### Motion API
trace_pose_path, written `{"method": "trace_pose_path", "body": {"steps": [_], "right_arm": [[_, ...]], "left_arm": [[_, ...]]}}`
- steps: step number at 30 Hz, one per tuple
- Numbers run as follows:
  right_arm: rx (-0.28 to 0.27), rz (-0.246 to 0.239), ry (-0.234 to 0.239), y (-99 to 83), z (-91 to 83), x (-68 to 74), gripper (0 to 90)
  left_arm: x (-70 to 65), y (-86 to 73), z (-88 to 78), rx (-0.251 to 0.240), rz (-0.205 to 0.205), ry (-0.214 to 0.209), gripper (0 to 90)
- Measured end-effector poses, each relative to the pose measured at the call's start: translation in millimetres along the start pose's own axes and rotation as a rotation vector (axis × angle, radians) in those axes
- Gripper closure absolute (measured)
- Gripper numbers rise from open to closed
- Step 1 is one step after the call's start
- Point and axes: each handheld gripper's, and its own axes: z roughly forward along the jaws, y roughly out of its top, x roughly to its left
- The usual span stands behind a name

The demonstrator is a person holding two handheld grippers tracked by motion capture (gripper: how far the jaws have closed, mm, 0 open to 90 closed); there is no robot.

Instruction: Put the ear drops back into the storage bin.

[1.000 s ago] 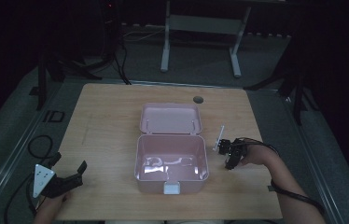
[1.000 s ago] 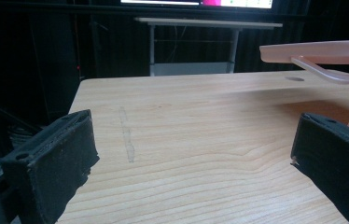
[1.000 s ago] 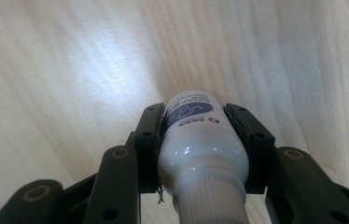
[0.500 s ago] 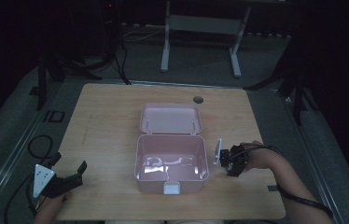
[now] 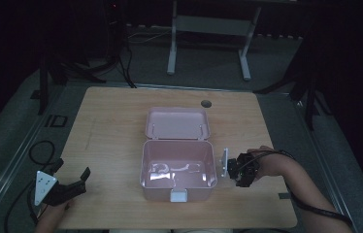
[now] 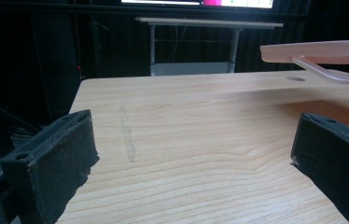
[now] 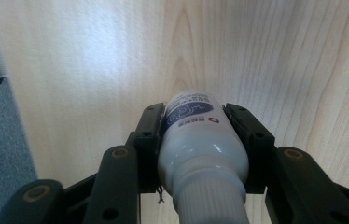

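dim, murky high view with black surroundings; brighter, sharp gripper views, soft glare on wood

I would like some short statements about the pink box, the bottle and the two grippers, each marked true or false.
1. The pink box stands open on the table. True.
2. The right gripper is empty. False: its jaws clamp a white bottle.
3. The left gripper stands open with nothing between its jaws. True.
4. The white bottle lies inside the box. False: it is held to the right of the box, above the table.
5. The box's lid is blue. False: it is pink.
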Motion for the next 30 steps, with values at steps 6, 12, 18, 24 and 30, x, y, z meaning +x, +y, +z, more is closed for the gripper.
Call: {"method": "trace_pose_path", "body": {"steps": [6,12,18,24,30], "right_arm": [[-0.002,-0.005,0.001,4.4,-16.5,4.0,59.4],[0.017,0.000,0.004,9.7,-33.9,8.2,59.4],[0.014,0.007,-0.009,15.0,-55.6,8.1,59.4],[0.014,0.006,-0.031,22.3,-75.0,6.2,59.4],[0.012,-0.002,-0.048,32.7,-88.3,3.8,59.4]], "left_arm": [[-0.1,0.0,0.0,-0.001,0.002,-0.001,0.4],[-0.1,0.0,0.0,-0.001,0.001,0.000,0.4],[-0.1,0.0,0.0,-0.001,0.001,-0.001,0.4],[-0.1,0.0,0.0,-0.001,0.003,-0.001,0.4],[-0.1,0.0,0.0,0.000,0.001,-0.001,0.4]]}}
